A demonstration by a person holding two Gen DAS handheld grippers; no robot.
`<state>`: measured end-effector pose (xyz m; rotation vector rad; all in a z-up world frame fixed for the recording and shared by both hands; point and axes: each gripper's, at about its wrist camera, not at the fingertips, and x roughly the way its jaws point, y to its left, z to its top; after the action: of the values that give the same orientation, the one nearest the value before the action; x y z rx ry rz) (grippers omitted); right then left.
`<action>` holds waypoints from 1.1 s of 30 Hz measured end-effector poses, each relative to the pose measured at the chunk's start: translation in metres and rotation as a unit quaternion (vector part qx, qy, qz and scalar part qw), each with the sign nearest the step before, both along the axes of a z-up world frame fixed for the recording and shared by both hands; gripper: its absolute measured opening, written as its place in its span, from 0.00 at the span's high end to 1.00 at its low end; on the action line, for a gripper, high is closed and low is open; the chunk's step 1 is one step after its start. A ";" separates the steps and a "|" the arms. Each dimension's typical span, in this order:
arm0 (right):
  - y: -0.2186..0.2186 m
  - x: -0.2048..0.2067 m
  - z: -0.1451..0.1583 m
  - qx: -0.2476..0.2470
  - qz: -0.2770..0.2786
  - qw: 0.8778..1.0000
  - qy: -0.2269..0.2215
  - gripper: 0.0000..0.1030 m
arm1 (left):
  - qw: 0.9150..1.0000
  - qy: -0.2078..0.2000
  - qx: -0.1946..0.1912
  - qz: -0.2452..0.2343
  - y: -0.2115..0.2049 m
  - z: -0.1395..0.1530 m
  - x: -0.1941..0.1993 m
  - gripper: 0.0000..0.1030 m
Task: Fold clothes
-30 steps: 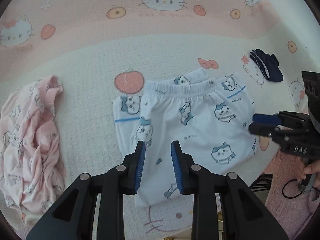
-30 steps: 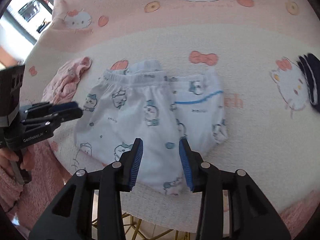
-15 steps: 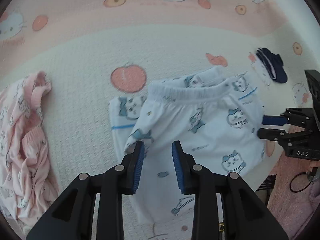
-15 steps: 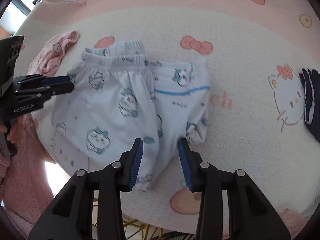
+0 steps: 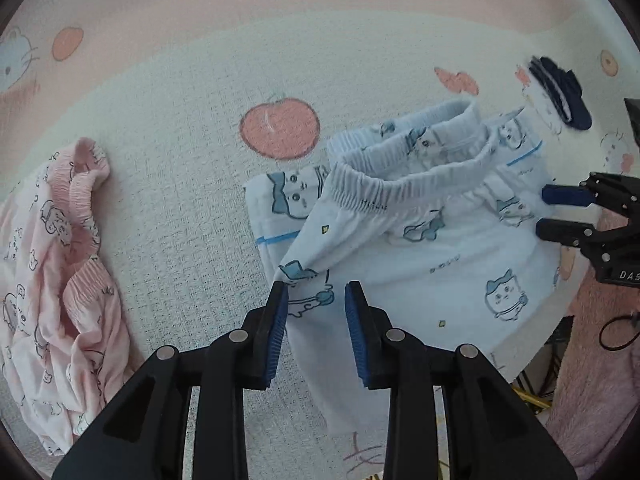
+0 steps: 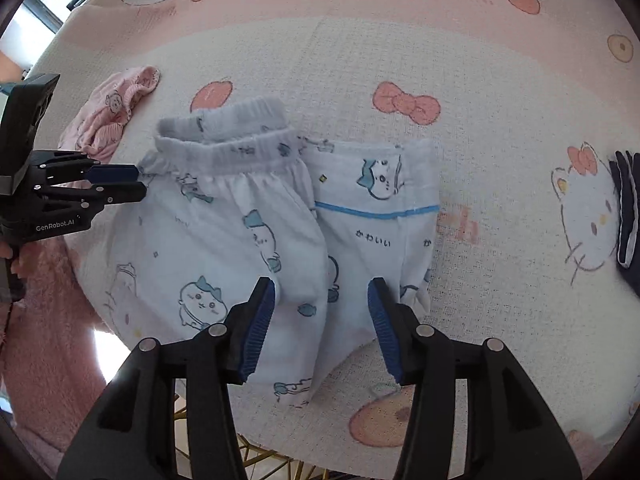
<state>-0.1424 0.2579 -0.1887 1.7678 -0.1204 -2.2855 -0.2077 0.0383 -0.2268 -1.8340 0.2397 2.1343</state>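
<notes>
Pyjama trousers [image 5: 432,248] sit right ahead of your left gripper [image 5: 316,300], whose blue ribbed pads [image 5: 278,336] stand apart with a loose edge of the pale cloth between them, not pinched. Over on the other side, your right gripper [image 6: 322,300] has its jaws spread wider, straddling the lower edge of the same trousers [image 6: 248,232] where the leg is folded over the other.

Look at the garment itself: soft white-blue knit, printed with little cartoon animals in blue bows, a thin blue stripe across the folded leg and small Japanese lettering under it. The gathered elastic waistband [image 6: 224,148] is puckered and stands up slightly, its two layers gaping open. The near hem drapes off the table's front edge.

Outward from there, the trousers lie on a waffle-textured tablecloth [image 6: 500,300], cream in the middle with a pink border, dotted with cat faces, red bows and round fruit. To your left, well apart from the trousers, a crumpled pink garment [image 5: 60,280] lies in a heap, its shirred cuff showing. To the far right, a small dark navy piece [image 5: 560,94] with a white edge rests on the cloth. In the right wrist view, your left gripper's black frame reaches to the waistband's corner; whether it touches, I cannot tell.
</notes>
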 end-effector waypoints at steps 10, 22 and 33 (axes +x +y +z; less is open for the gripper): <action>-0.030 -0.026 -0.024 0.059 0.043 0.997 -0.031 0.48 | 0.999 -0.016 0.034 0.030 -0.013 0.006 -0.020 0.68; -0.039 -0.035 -0.004 -0.022 0.002 1.000 0.005 0.46 | 0.996 0.044 0.063 0.055 -0.012 0.046 -0.020 0.68; -0.065 0.011 0.006 -0.022 -0.028 0.999 0.002 0.45 | 0.999 0.019 0.021 0.023 0.021 0.025 0.032 0.67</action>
<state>-0.1312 0.1927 -0.1825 1.7583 -0.2217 -2.3072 -0.1756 0.0592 -0.2022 -1.7937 0.1612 2.1906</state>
